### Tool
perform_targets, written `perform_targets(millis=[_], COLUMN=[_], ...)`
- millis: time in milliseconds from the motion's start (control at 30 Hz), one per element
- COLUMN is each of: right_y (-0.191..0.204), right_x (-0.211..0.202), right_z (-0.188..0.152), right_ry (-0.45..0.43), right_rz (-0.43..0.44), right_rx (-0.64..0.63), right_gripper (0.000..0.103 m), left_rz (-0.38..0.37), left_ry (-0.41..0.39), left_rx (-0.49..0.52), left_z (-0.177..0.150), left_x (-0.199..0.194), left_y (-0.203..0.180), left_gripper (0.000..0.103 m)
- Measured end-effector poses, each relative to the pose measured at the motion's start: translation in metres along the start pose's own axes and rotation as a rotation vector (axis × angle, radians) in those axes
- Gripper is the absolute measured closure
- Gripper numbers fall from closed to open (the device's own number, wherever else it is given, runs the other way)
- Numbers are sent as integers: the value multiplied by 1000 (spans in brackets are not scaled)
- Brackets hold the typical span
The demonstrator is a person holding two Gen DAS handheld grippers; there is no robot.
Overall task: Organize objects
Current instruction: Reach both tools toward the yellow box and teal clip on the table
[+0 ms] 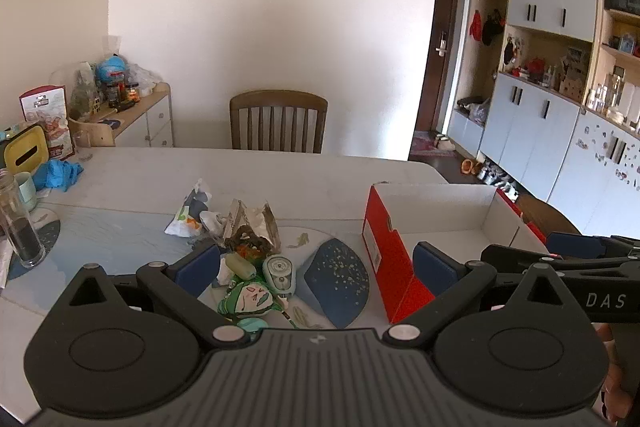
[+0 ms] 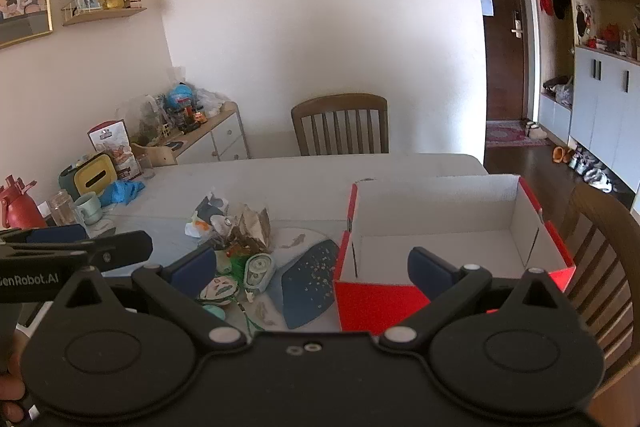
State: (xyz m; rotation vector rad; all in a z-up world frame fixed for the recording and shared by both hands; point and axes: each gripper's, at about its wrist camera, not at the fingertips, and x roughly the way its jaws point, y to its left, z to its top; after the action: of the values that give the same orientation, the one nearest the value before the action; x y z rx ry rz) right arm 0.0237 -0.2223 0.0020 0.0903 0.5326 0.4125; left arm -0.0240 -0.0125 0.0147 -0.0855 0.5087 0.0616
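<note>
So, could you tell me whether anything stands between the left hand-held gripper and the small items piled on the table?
Nothing visible does. The left hand-held gripper is open, with the pile of small items lying directly ahead between its fingers. The red box sits to the right of the pile, beside it.

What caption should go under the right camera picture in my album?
Open right gripper above a pile of small toys, beside an empty red box on the table.

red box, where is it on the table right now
The red box sits open and empty on the table's right side in both wrist views, just right of the blue speckled mat and the pile of small items.
</note>
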Motion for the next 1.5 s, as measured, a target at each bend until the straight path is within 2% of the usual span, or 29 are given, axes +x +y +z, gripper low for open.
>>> perform_targets(millis=[267, 567, 800, 1200, 1367, 1500], right_y=[8, 26, 39, 60, 72, 81], right_x=[11, 51, 89, 154, 171, 184], right_z=[3, 6, 0, -18, -29, -45], right_ry=[4, 61, 148, 329, 400, 470], right_rz=[17, 17, 22, 77, 126, 136], right_rx=[-20, -33, -46, -92, -120, -177], right_gripper=[1, 1, 1, 3, 9, 14], left_rz=[36, 21, 43, 95, 86, 72], left_ry=[-9, 62, 171, 305, 345, 375], left_rx=[-6, -40, -48, 21, 76, 74], left_z=[1, 4, -9, -50, -67, -74], left_x=[3, 38, 80, 137, 157, 170], left_y=[8, 41, 71, 118, 126, 134], left_gripper=[0, 0, 0, 0, 0, 1])
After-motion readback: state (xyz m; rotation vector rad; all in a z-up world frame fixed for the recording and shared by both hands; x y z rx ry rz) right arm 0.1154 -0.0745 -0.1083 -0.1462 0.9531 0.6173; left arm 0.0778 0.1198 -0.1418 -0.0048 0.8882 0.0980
